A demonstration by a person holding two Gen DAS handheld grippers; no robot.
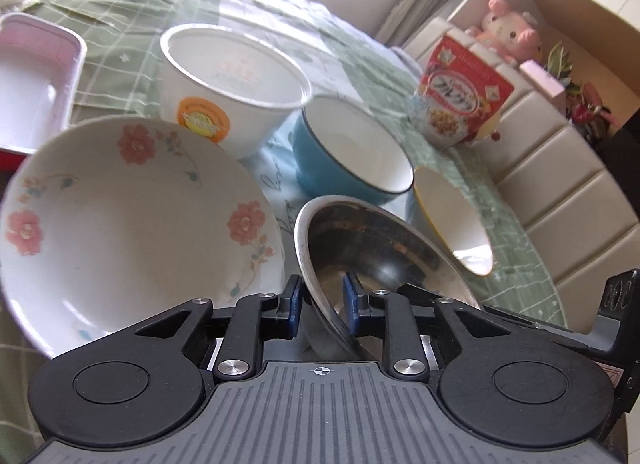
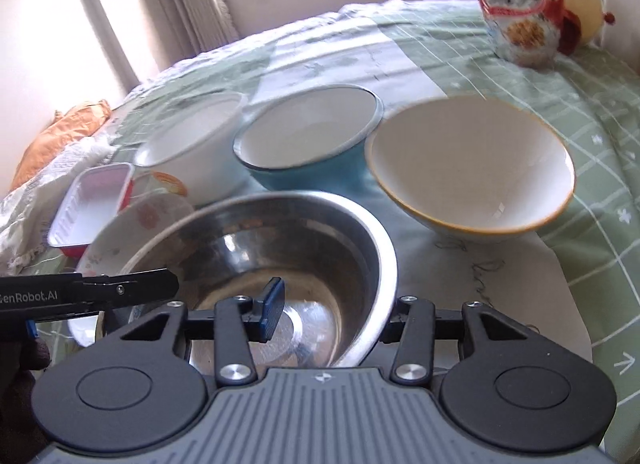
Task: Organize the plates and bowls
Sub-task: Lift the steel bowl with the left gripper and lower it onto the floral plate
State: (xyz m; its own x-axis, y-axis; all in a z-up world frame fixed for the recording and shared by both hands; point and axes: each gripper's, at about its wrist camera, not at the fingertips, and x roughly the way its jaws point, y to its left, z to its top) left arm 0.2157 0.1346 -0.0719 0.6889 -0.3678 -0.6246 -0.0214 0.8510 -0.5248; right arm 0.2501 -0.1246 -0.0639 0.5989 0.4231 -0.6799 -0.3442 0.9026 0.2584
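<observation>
A steel bowl (image 1: 376, 248) is tilted, with its rim between the jaws of my left gripper (image 1: 322, 306), which straddle the wall without clearly pressing it. In the right wrist view the steel bowl (image 2: 280, 256) has my right gripper (image 2: 332, 314) open around its near rim, one blue pad inside and the other finger outside. A floral plate (image 1: 128, 216) lies left of the steel bowl. Behind stand a white paper bowl (image 1: 236, 76), a blue bowl (image 1: 352, 152) and a yellow-rimmed white bowl (image 2: 472, 164).
A white tray with red rim (image 1: 34, 80) sits at the left. A cereal bag (image 1: 460, 100) stands at the table's far right, beside a padded bench. The table has a green checked cloth (image 2: 580, 104). The left gripper's arm (image 2: 88, 292) shows in the right wrist view.
</observation>
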